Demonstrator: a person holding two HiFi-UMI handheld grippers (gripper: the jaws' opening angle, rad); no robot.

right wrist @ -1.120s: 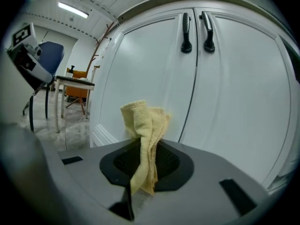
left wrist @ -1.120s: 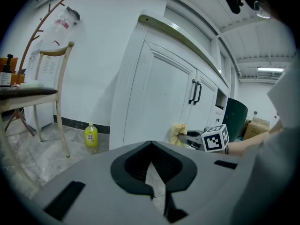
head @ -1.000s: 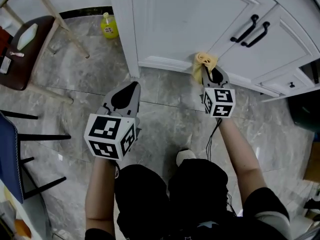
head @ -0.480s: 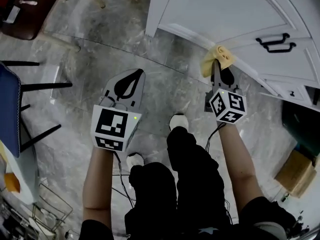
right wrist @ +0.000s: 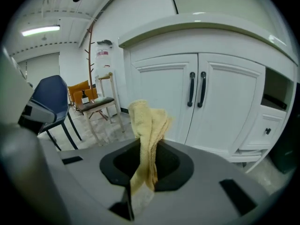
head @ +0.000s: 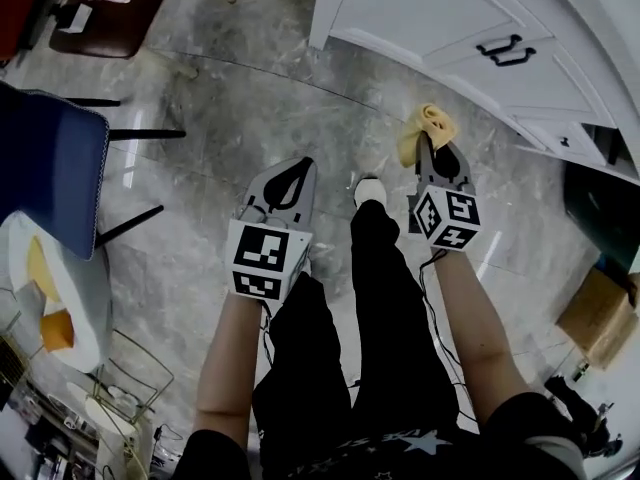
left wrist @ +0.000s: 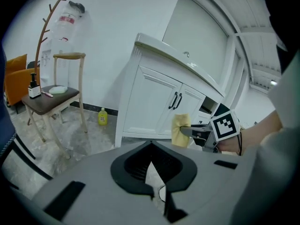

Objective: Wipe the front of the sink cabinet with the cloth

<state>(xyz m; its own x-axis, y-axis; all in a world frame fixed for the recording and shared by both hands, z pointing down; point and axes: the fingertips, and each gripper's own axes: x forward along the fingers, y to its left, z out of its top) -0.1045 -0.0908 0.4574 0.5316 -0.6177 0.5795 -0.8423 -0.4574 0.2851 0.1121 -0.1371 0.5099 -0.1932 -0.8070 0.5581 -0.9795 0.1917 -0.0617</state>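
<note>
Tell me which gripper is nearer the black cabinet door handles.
Right. The right gripper, shut on the cloth, points toward the handles with a gap between; the left gripper sits farther left, over the floor.

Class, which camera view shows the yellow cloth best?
The right gripper view: the yellow cloth stands large and central, pinched in the jaws of the right gripper, folds clear. The head view shows it small, from above, at that gripper's tip. The left gripper view shows it small, seen against the sink cabinet.
</note>
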